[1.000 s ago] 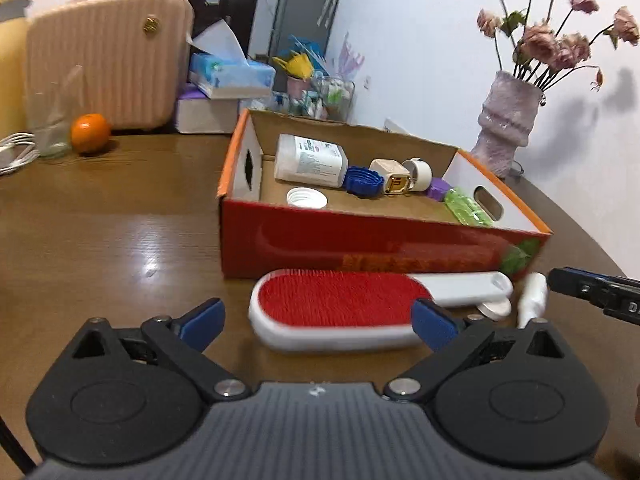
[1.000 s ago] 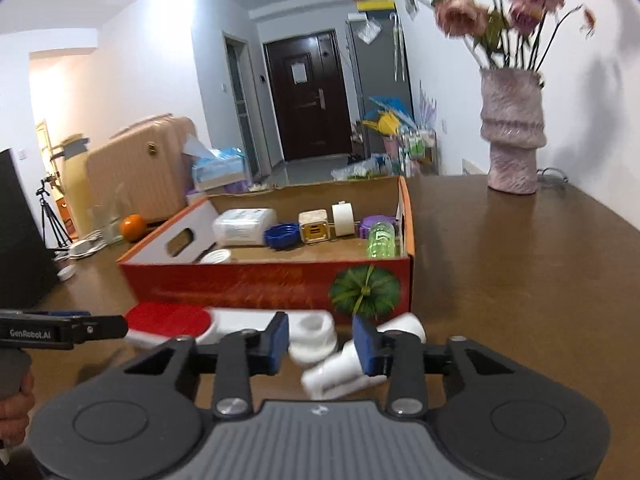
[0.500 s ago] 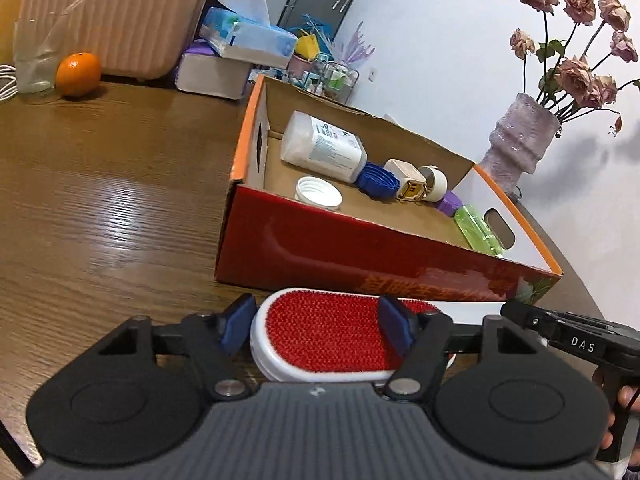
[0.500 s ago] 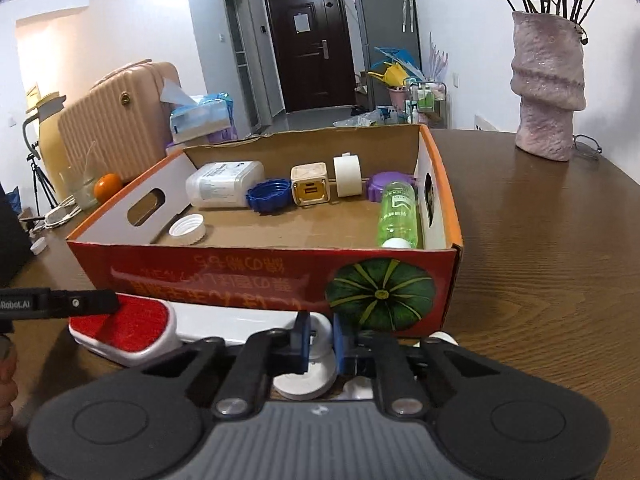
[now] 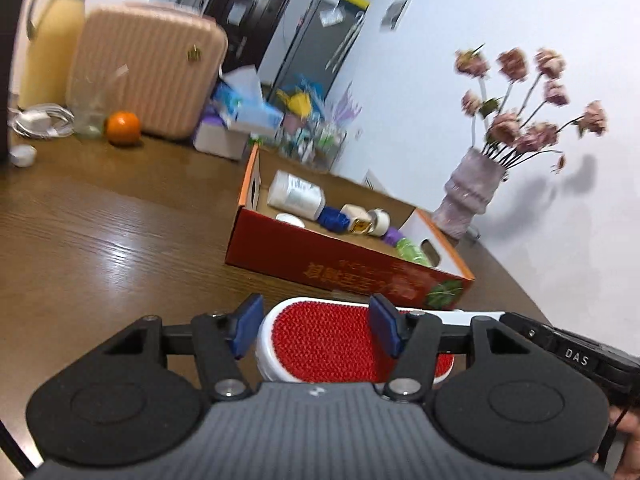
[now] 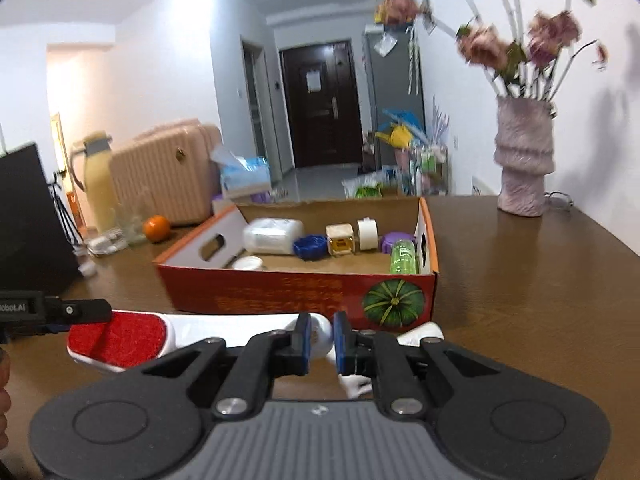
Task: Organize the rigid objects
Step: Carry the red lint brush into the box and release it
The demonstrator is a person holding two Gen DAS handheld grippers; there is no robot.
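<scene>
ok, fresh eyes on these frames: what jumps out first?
The red-faced lint brush, lying on the table in front of the box, with the left gripper around its head and the right gripper closed on its white handle end. Behind it, the red-and-orange cardboard box holding bottles and caps. At the table's far right edge, a vase of dried roses.

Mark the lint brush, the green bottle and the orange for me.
lint brush (image 5: 320, 336), left wrist view, on its red bristle pad.
green bottle (image 6: 404, 258), right wrist view, on its body, lying in the box.
orange (image 5: 123, 128), left wrist view, on its middle.
</scene>
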